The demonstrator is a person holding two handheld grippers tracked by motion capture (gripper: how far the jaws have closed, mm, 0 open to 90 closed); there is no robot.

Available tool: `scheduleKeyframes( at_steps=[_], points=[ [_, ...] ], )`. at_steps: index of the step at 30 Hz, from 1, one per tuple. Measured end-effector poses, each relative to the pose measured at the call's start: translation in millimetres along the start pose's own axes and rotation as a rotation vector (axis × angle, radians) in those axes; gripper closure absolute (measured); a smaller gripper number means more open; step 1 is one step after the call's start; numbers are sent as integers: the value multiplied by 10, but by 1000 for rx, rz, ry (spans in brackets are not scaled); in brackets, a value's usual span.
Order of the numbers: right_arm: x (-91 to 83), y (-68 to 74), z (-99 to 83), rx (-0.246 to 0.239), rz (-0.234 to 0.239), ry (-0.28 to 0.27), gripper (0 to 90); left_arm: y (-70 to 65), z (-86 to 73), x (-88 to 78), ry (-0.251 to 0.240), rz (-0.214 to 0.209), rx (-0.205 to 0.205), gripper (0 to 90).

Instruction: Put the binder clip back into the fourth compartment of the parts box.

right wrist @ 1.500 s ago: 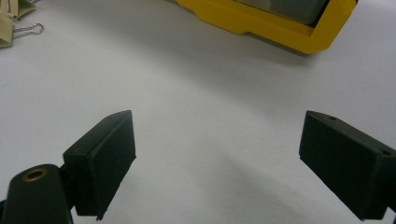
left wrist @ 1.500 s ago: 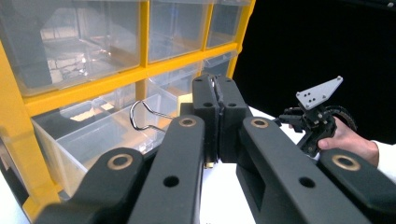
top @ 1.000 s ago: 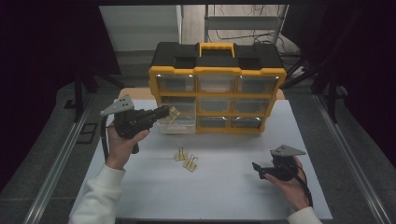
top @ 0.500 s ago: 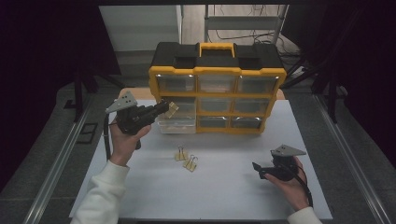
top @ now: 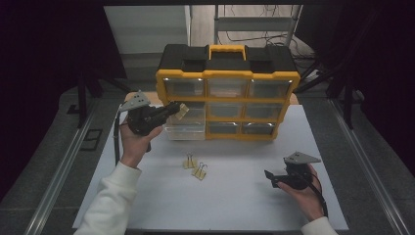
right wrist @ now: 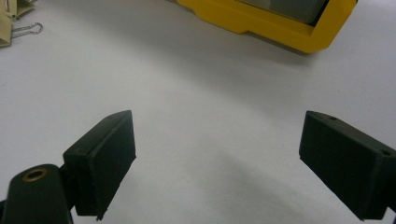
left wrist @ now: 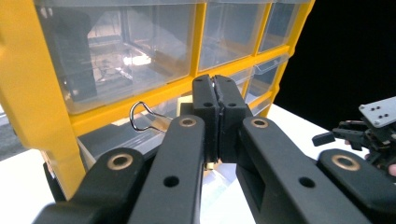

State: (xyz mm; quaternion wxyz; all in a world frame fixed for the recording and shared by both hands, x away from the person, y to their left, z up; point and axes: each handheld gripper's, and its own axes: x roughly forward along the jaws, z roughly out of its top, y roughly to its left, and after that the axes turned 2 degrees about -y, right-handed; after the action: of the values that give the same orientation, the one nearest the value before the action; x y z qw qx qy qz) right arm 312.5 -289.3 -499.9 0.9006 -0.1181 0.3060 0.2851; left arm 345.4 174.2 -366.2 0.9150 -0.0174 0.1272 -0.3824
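Table [top: 235, 205]: white top, carries all items. Organiser [top: 227, 93], yellow/black w/ clear drawers, stands at far centre; one lower-left drawer [top: 186, 128] is pulled out towards the person.

High view gives the overall layout: left tool [top: 177, 109] raised at the organiser's left front, above the pulled-out drawer; right tool [top: 270, 177] low at the near right, well apart from the organiser. Two loose binder clips [top: 195, 166] lie on the table between the hands, near the middle.

Left tool view [left wrist: 217, 86] adds detail the high view lacks: jaws together, clamped on a binder clip [left wrist: 161, 122] w/ almost no gap. Clip's wire handle [left wrist: 140, 115] loops out to the left of the jaws; its pale body sits mostly behind the jaw, partly hidden. Long axis runs roughly crosswise to the jaws, handle end pointing away towards the organiser's yellow frame. In the high view the same clip is a small pale patch at the tool tip, orientation not readable.

Right tool view [right wrist: 217, 158]: jaws wide apart, nothing between them, bare table below; organiser's yellow base at top edge, a loose clip at top left corner.
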Motion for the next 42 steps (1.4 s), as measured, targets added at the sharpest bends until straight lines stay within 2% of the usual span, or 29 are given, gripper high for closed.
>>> scheduleKeyframes(
  at_steps=[9,10,12,15,17,21,26,31,42],
  points=[
    [6,6,-1,0,3,3,114,18,7,144,45,40,3,879],
    [6,6,-2,0,2,3,114,27,-6,165,46,52,7,845],
    [6,7,-3,0,2,4,114,44,-23,172,35,16,-1,646],
    [6,10,-3,-1,2,4,114,42,-45,128,27,-5,-10,469],
    [9,8,-3,0,3,5,114,48,-57,105,30,-37,-27,390],
    [8,12,-2,-1,3,4,114,22,-65,56,43,-63,-17,295],
    [12,13,-3,-2,2,7,114,-31,-92,7,62,-103,-6,258],
    [6,17,-3,2,1,4,114,-96,-128,-37,76,-125,16,251],
    [-2,14,-3,1,1,4,114,-122,-184,-89,100,-119,26,250]
  ],
)
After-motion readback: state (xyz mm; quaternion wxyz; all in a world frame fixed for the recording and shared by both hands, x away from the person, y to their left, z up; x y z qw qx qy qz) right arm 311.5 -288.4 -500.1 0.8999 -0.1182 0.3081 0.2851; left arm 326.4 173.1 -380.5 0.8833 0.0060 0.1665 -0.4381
